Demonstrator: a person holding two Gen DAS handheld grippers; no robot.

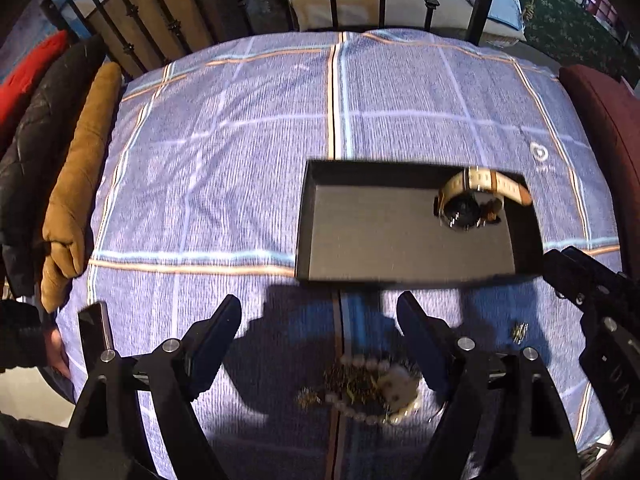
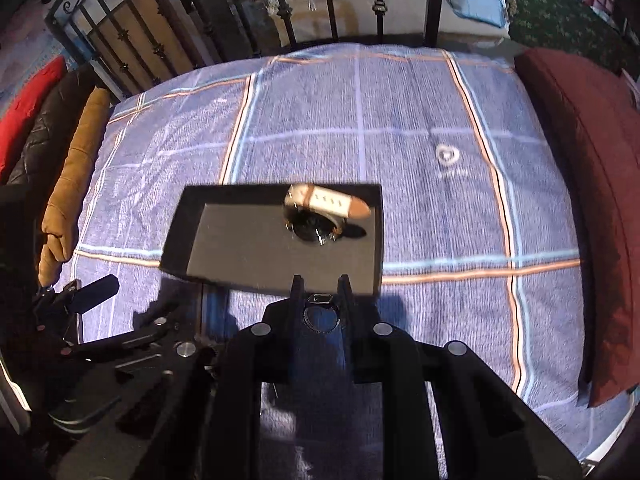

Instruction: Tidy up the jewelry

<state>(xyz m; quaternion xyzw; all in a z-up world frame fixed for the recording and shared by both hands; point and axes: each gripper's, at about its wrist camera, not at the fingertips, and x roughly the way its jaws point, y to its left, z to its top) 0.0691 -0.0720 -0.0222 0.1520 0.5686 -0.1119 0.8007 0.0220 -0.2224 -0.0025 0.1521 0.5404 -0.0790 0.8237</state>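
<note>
The right gripper (image 2: 321, 280) is clenched on a ring (image 2: 321, 314), its two fingers pressed against the band's sides, the ring's dark top facing forward just short of the near edge of a black tray (image 2: 224, 236). The left gripper (image 1: 320, 312) is spread wide with nothing between its fingers, poised over the bedspread (image 1: 240, 152) just on the near side of the tray (image 1: 360, 240). Inside the tray, toward its far right corner, lies a wristwatch (image 1: 476, 196) with a dark face and a cream strap, the strap rising above the far wall; the right wrist view shows the same watch (image 2: 320, 212). On the checked blue bedspread near the left gripper sits a tangled heap of jewelry (image 1: 368, 390), including a pearl strand and a pale round piece, blurred. A small metal item (image 1: 519, 332), too small to identify, lies to the right of the heap. A dark red cushion (image 2: 580, 184) lies along the bed's right side.
</note>
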